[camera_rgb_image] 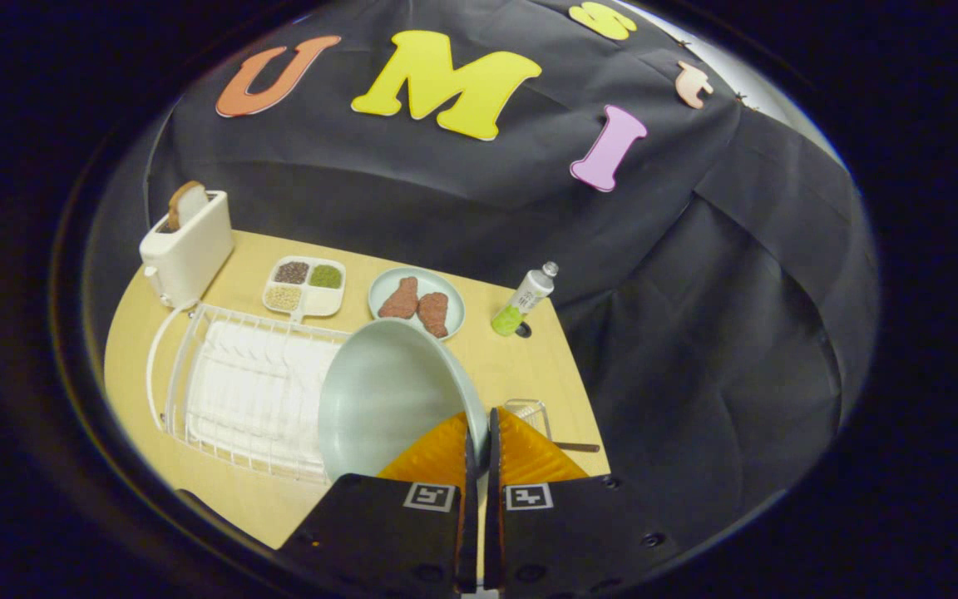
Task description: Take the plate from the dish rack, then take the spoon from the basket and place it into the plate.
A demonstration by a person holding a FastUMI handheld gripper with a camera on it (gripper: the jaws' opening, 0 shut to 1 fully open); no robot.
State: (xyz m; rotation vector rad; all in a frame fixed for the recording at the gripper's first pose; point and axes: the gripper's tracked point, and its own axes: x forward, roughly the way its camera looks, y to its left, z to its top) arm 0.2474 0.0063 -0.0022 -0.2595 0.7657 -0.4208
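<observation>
Fingers nearly closed, pinching plate by near rim. Gripper holds plate tilted, clear above rack, over table. Step in hand, by my read: plate out of rack, set-down not yet done. Basket just beyond my fingers, spoon handle poking out beside it. Next move calls for levelling plate, laying it on bare wood near basket, easing grip off rim. Chicken dish and bottle beyond; keep clear.
</observation>
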